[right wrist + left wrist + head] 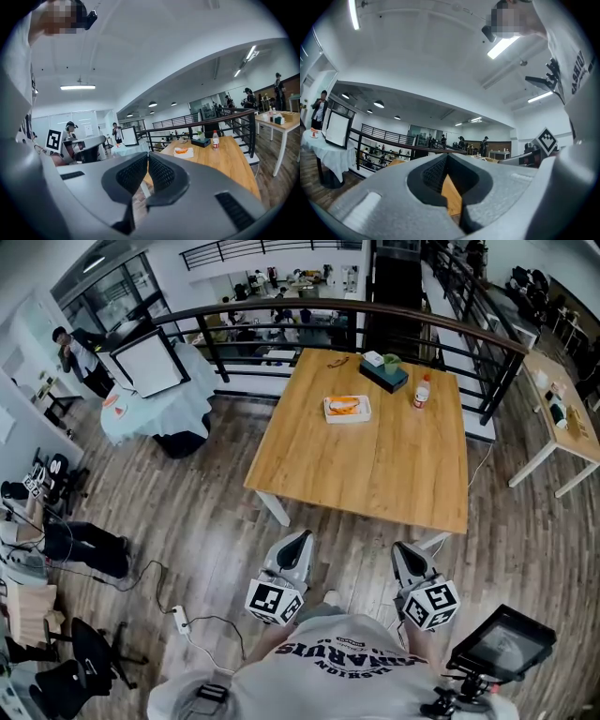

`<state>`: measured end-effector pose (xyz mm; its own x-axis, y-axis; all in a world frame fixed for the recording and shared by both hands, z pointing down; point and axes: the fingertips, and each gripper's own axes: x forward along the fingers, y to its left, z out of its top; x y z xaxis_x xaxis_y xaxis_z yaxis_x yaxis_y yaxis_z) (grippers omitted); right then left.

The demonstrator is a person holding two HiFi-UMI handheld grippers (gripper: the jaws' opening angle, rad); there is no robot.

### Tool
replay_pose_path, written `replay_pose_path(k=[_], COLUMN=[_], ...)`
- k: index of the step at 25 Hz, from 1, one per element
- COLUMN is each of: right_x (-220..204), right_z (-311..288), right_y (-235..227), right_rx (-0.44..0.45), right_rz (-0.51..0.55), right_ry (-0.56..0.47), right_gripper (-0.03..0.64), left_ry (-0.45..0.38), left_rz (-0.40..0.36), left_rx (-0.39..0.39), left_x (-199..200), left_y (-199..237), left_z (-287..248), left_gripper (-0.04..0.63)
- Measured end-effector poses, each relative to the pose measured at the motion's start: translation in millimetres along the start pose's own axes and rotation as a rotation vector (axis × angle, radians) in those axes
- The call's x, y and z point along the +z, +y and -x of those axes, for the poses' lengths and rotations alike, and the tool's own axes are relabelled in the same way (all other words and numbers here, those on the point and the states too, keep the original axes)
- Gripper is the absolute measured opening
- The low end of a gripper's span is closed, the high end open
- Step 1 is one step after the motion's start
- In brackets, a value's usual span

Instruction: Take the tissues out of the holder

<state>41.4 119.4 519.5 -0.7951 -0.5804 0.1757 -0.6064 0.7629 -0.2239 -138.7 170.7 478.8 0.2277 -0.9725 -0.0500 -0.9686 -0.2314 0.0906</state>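
The dark teal tissue holder (386, 378) stands at the far side of the wooden table (375, 465), with a white tissue (373, 358) sticking out of its top. In the right gripper view the tissue holder (204, 141) is small and distant. Both grippers hang close to my body, short of the table's near edge. My left gripper (301, 537) is shut with nothing in it, and in its own view the left gripper (446, 157) points towards the table. My right gripper (402, 550) is shut too, its pads (159, 171) meeting on nothing.
A white tray (347, 409) with orange items and a red-capped bottle (421, 393) sit near the holder. A black railing (309, 310) runs behind the table. A second table (562, 418) stands at right, a monitor (506, 643) at lower right, and cables with a power strip (180, 619) on the floor at left.
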Motion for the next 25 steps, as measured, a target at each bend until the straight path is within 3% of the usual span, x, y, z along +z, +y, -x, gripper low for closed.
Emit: replay_pose_path(k=[7, 18, 25], right_x=[-4, -22, -17], right_z=[-38, -59, -70], right_y=[14, 20, 21], right_rx=[-0.005, -0.012, 0.010], right_rz=[-0.021, -0.020, -0.022], right_ry=[0.009, 0.069, 0.055], right_gripper=[0.008, 0.008, 0.008], left_ry=[0.015, 0.028, 0.038], left_rz=[-0.082, -0.084, -0.055], left_rx=[0.006, 0.045, 0.029], left_x=[-3, -26, -30], left_y=[36, 84, 81], left_z=[-3, 0, -5], left_gripper=[0.003, 0.003, 0.003])
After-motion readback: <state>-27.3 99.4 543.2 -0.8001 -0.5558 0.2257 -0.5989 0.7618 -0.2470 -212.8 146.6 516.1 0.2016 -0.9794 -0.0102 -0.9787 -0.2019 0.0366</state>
